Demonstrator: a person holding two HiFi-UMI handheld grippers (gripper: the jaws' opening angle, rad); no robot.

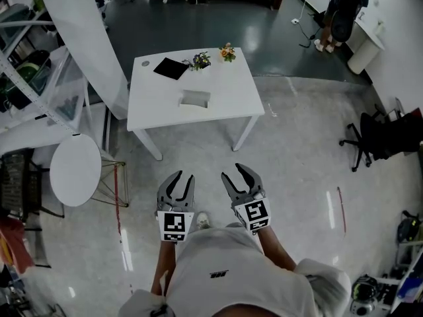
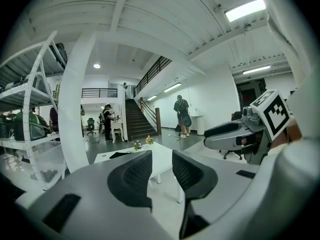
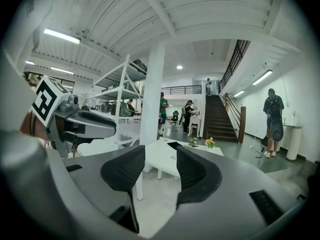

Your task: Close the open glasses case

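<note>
The glasses case is a pale, open box lying near the front middle of the white table. I stand about a metre back from the table. My left gripper and right gripper are held side by side low over the floor, both open and empty. In the left gripper view the jaws stand apart, with the table far beyond them. The right gripper view shows its jaws apart too, and the table lies ahead; the case is too small to make out there.
On the table's far side lie a black flat item and two small flower pots. A round white side table, a white pillar and shelving stand at left. An office chair is at right.
</note>
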